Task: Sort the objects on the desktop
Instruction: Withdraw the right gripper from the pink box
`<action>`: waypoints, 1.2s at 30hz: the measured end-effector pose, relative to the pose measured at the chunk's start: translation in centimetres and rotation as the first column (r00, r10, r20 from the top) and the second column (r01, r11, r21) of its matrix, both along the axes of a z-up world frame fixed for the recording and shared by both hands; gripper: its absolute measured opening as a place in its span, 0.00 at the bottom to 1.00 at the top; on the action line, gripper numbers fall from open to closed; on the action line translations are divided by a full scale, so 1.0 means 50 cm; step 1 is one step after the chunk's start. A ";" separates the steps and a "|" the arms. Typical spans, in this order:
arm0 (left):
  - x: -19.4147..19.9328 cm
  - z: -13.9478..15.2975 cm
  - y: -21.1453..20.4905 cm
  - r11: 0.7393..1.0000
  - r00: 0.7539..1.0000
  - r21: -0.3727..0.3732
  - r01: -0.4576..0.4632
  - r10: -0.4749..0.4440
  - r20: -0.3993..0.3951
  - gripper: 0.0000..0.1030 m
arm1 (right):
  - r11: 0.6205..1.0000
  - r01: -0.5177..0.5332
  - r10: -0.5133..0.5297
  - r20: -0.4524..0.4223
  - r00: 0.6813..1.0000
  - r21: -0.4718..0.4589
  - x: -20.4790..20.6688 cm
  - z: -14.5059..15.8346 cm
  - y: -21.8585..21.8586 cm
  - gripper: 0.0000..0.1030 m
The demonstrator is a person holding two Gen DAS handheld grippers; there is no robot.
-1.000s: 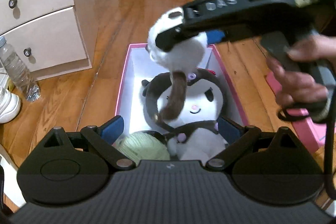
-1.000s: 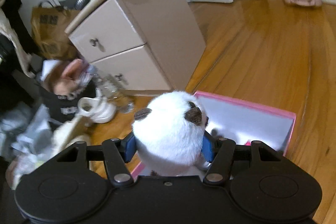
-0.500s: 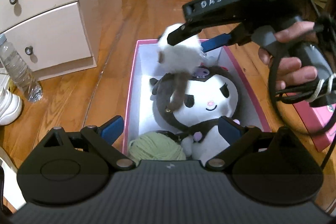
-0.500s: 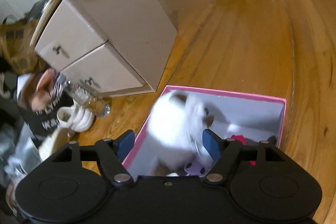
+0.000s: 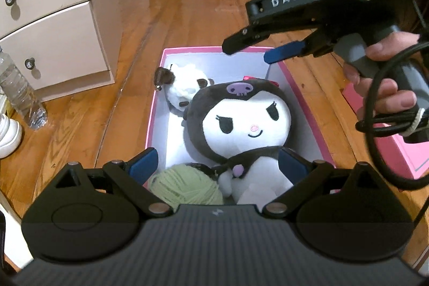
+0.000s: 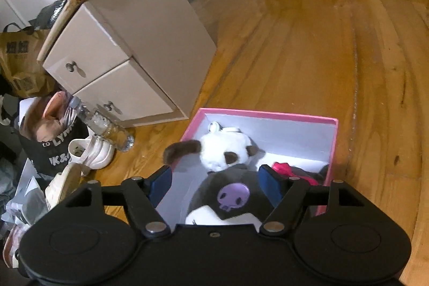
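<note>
The pink box [image 5: 155,98] sits open on the wooden floor [image 5: 166,18], white inside, and it's filling up. Biggest thing in it is the black-and-white plush doll [image 5: 241,119], lying face up with its purple skull mark towards the far end, taking most of the box. Near its feet, in the near left corner, sits the green yarn ball [image 5: 185,185]. And there, at the far left corner, lies the small white plush [image 5: 185,90] with brown patches, down in the box and pressed against the doll's head.

The right gripper [image 5: 249,51] hovers above the far end of the box, its jaws having just been opening, now spread with nothing between them; the small plush lies below and clear of them. From the right wrist view that plush [image 6: 225,149] shows just beyond the blue pads [image 6: 269,184], apart from both.

The left gripper [image 5: 217,165] hangs over the near end, jaws wide, gripping nothing, with the yarn and the doll's body showing in the gap underneath.
</note>
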State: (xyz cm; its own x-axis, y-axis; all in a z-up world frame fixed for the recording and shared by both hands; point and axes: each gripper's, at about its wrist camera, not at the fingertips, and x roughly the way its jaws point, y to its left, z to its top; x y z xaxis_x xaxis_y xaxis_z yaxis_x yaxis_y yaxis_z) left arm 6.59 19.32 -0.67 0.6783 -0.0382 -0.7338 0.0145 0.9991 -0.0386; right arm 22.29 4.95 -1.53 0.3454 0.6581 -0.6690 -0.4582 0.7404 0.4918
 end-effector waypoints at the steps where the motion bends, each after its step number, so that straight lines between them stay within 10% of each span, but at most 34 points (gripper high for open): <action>1: -0.001 0.001 -0.001 1.000 1.000 -0.004 0.001 -0.001 0.002 0.95 | 1.000 0.002 -0.002 -0.006 1.000 0.008 -0.001 -0.001 -0.004 0.74; 15: -0.094 0.053 -0.023 0.998 1.000 -0.067 -0.008 0.008 -0.013 0.95 | 0.964 -0.035 0.042 0.018 0.999 -0.262 -0.178 0.027 -0.095 0.74; 23: -0.135 0.212 -0.069 0.975 0.994 -0.210 0.071 -0.050 0.101 0.95 | 0.898 -0.130 0.180 0.082 0.980 -0.420 -0.303 0.260 -0.168 0.75; 28: -0.100 0.317 -0.139 0.943 0.988 -0.299 0.147 -0.123 0.098 0.95 | 0.834 0.025 0.016 0.070 0.997 -0.551 -0.305 0.361 -0.198 0.75; 32: -0.070 0.364 -0.169 0.940 0.994 -0.329 0.085 -0.103 -0.035 0.95 | 0.894 0.149 -0.113 0.110 0.988 -0.422 -0.315 0.412 -0.279 0.75; 36: -0.058 0.356 -0.209 0.992 0.996 -0.115 0.053 -0.061 -0.071 0.95 | 0.943 0.158 -0.123 0.136 0.983 -0.293 -0.333 0.392 -0.364 0.78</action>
